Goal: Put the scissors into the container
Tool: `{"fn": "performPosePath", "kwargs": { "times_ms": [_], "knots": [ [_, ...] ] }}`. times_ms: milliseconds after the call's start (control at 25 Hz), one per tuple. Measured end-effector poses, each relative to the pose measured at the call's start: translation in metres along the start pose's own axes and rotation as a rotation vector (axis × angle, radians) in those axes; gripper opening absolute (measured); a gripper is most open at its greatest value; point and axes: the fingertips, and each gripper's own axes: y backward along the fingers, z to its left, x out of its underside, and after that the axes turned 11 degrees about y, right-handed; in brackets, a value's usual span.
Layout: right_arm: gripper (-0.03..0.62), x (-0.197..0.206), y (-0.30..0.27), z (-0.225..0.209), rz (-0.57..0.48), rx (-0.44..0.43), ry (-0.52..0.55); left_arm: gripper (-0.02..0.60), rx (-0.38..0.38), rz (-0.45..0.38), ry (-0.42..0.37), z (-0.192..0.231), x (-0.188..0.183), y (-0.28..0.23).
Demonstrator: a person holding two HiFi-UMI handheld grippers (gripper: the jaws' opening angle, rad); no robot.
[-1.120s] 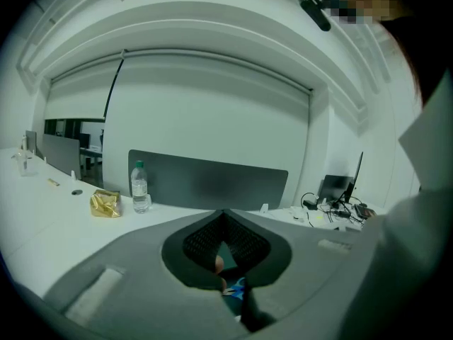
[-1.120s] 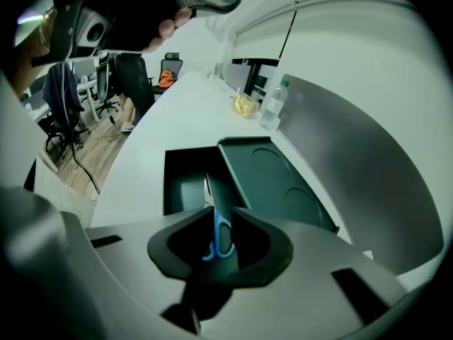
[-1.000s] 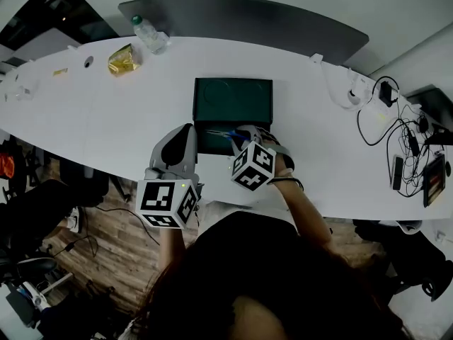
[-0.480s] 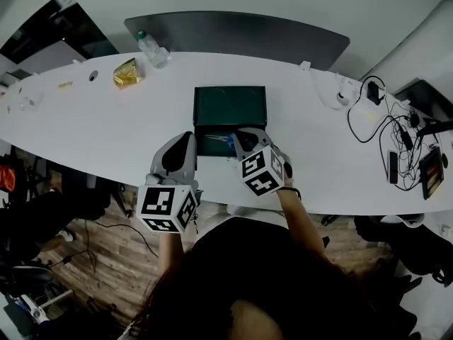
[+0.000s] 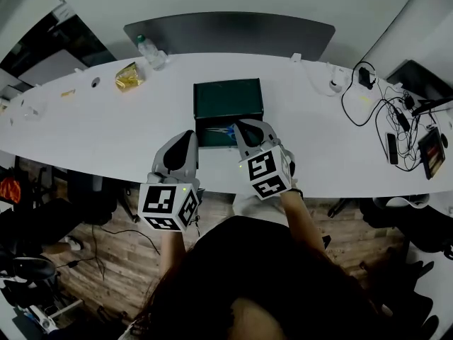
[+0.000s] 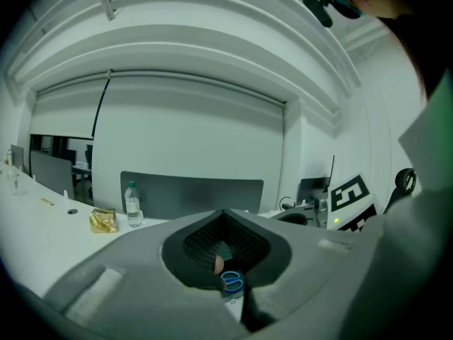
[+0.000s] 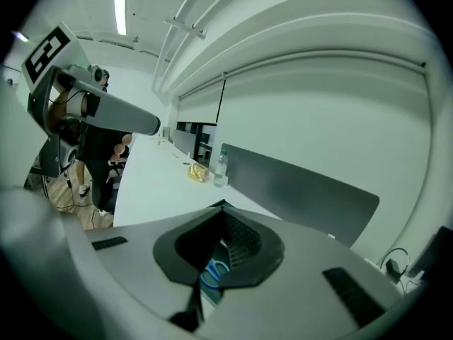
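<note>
The dark green container (image 5: 228, 99) lies open in the middle of the white table (image 5: 106, 126). Blue-handled scissors (image 5: 228, 129) lie in its near half. My right gripper (image 5: 243, 127) is shut, its tips just to the right of the scissors, and I see nothing held between them. In the right gripper view the blue handles (image 7: 212, 275) show below the closed jaws of the right gripper (image 7: 224, 207). The left gripper (image 5: 187, 137) hangs shut at the container's near left corner, holding nothing. The scissors (image 6: 232, 283) also show beneath the left gripper (image 6: 225, 212).
A water bottle (image 5: 150, 50) and a yellow snack packet (image 5: 128, 76) sit at the table's far left. Cables and small devices (image 5: 396, 119) crowd its right end. A dark panel (image 5: 226, 32) stands behind the table. The table's near edge runs just under both grippers.
The right gripper's jaws have closed and it has drawn back slightly towards me and to the right. The scissors stay in the container. The left gripper has hardly moved.
</note>
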Motion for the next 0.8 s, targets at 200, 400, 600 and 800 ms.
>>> {"fn": "performPosePath", "kwargs": {
  "times_ms": [200,400,600,800],
  "knots": [
    [0.009,-0.021,0.032,0.002,-0.054,0.072,-0.011,0.011,0.027,-0.009,-0.013,-0.013,0.000,0.021],
    [0.009,-0.034,0.058,0.007,-0.112,0.111,-0.076,0.011,0.056,-0.019,-0.002,-0.024,0.000,0.038],
    [0.009,-0.041,0.080,0.016,-0.139,0.138,-0.082,0.011,0.071,-0.030,0.000,-0.034,0.003,0.056],
    [0.009,-0.046,0.101,0.028,-0.158,0.153,-0.081,0.011,0.079,-0.038,-0.002,-0.043,0.008,0.075]
  ]
}}
